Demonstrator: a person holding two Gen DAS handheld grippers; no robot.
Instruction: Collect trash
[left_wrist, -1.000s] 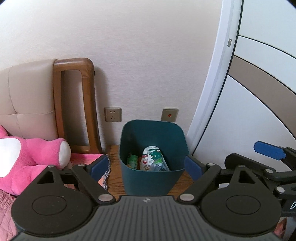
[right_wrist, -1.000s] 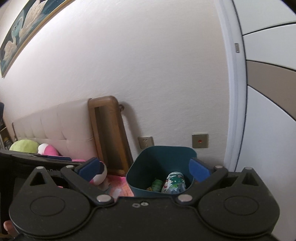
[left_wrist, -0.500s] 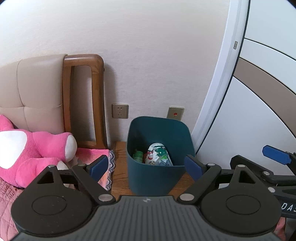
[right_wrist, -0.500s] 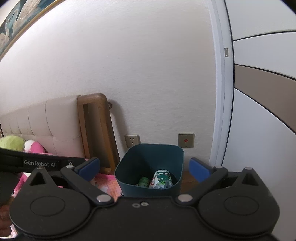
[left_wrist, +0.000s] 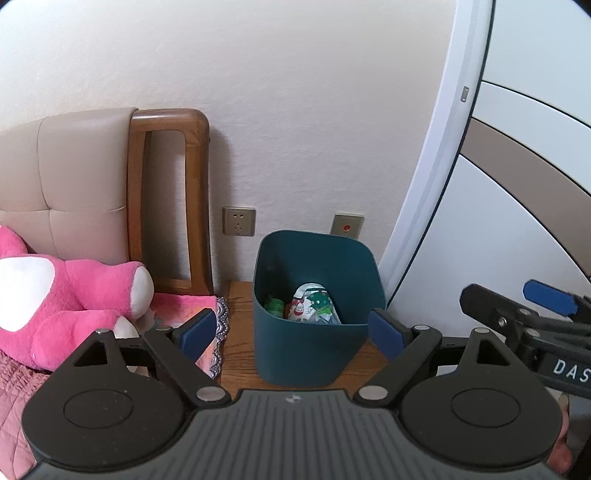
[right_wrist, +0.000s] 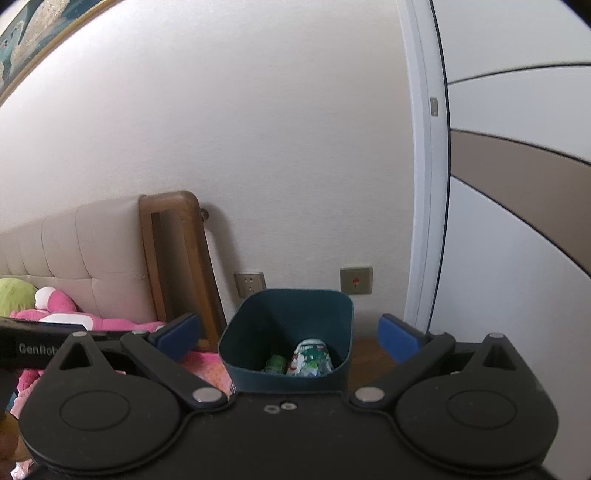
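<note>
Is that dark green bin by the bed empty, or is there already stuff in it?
Not empty. The bin stands upright, with a crumpled printed wrapper and a small green item at its bottom.

Bedside corner with headboard, plush toys and wall fittings

A beige padded headboard (left_wrist: 70, 166) with a wooden end frame (left_wrist: 168, 199) stands against the cream wall (left_wrist: 277, 92). A pink plush toy (left_wrist: 66, 295) lies on a pink quilt (left_wrist: 184, 306) beside a wooden nightstand (left_wrist: 238, 321); a green plush (right_wrist: 14, 297) sits farther along the bed. A wall socket (left_wrist: 239, 221) and a red-dotted switch plate (left_wrist: 347, 224) are mounted low. A white and tan door (left_wrist: 517, 203) fills the right, and a picture frame's corner (right_wrist: 33, 40) shows at upper left.
</note>
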